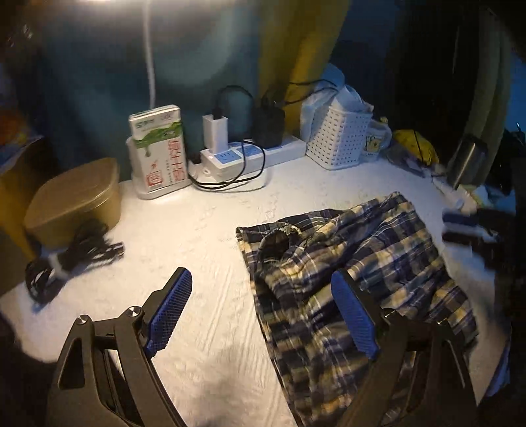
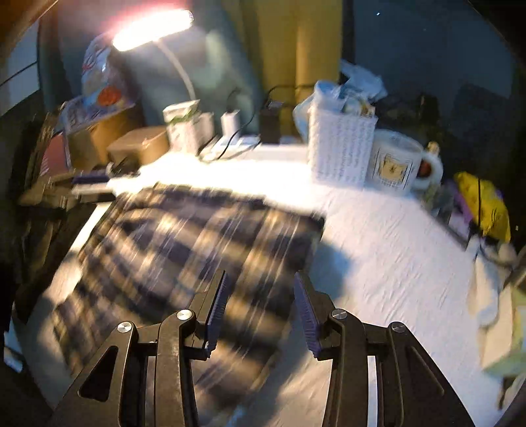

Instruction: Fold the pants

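Note:
Blue, yellow and white plaid pants (image 1: 355, 262) lie bunched on the white table (image 1: 203, 236), with the waistband opening toward the back left. My left gripper (image 1: 263, 279) is open and empty above the pants' left edge. One blue pad hangs over the bare table and the other over the cloth. In the right wrist view the pants (image 2: 184, 243) are blurred by motion. My right gripper (image 2: 259, 282) is open and empty above their near right part. The right gripper also shows in the left wrist view (image 1: 460, 226) at the far right edge, blurred.
Along the back stand a gold tin (image 1: 75, 203), a tissue pack in a holder (image 1: 157, 151), a power strip with chargers (image 1: 250, 151), a white basket (image 1: 342, 138), a mug (image 2: 394, 161) and yellow packaging (image 2: 483, 203). A coiled black cable (image 1: 69, 256) lies left. A lamp (image 2: 151, 29) shines above.

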The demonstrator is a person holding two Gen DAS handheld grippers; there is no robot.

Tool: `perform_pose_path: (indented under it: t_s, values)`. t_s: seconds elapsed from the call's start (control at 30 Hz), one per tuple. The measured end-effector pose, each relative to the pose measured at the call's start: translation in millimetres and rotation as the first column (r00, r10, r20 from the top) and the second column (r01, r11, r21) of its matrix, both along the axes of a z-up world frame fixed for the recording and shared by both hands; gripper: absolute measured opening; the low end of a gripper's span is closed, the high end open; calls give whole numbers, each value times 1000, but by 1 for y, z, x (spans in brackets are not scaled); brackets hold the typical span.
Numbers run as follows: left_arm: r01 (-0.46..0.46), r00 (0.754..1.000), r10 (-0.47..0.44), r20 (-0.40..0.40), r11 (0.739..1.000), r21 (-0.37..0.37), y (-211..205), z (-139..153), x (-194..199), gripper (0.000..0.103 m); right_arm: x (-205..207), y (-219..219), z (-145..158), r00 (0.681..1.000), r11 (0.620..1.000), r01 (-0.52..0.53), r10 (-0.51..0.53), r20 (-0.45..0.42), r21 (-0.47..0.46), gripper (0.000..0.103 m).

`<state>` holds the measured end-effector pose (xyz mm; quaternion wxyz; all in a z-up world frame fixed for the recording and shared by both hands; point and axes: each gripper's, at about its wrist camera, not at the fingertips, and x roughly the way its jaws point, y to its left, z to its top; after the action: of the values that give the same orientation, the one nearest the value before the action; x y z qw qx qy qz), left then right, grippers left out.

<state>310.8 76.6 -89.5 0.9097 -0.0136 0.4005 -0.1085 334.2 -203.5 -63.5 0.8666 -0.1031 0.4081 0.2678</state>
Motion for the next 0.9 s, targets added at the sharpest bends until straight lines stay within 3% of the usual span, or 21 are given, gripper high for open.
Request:
perform_pose_path:
  t_s: [0.13, 0.2, 0.23, 0.27, 0.37, 0.4, 0.47, 0.7, 0.8, 0.83, 0.87, 0.9]
  values:
    - [33, 999, -32, -37, 999, 11, -2, -16, 16, 82, 33, 6, -3, 1000, 1000, 4, -4, -2, 1, 43]
    - [52, 998, -53, -46, 998, -19, -1, -21, 22, 64, 46, 9, -8, 1000, 1000, -5, 5, -5, -7, 49]
    - [62, 996, -64, -55, 997, -45, 0, -23, 26, 50, 55, 10, -13, 1000, 1000, -7, 7, -17, -7, 54]
    - [72, 995, -76, -59, 995, -62, 0, -24, 28, 37, 60, 10, -17, 1000, 1000, -5, 5, -28, -9, 65]
    - [87, 995, -89, -37, 995, -56, -4, -23, 32, 32, 73, 13, -33, 998, 1000, -16, 15, -68, -12, 68]
    - [88, 995, -90, -30, 995, -53, -5, -22, 33, 31, 77, 13, -38, 997, 1000, -8, 7, -71, -16, 62]
    - [83, 996, -84, -25, 995, -53, -6, -22, 38, 31, 81, 15, -44, 997, 1000, -6, 4, -73, -20, 39]
    - [22, 997, -26, -69, 998, -60, -2, -42, 58, 33, 98, 20, -60, 996, 999, 19, -23, -82, -49, 38]
    - [-11, 996, 3, -85, 996, -84, 5, -46, 61, 48, 103, 21, -61, 996, 998, 23, -27, -82, -54, 38]
    - [-36, 995, 29, -93, 996, -77, 8, -46, 62, 62, 105, 21, -61, 995, 998, 28, -33, -92, -51, 38]
    - [-64, 993, 56, -100, 995, -75, 13, -45, 61, 70, 107, 20, -61, 995, 998, 35, -39, -97, -46, 38]
    - [-74, 992, 64, -105, 993, -88, 16, -43, 61, 71, 109, 19, -60, 994, 998, 42, -45, -99, -37, 38]
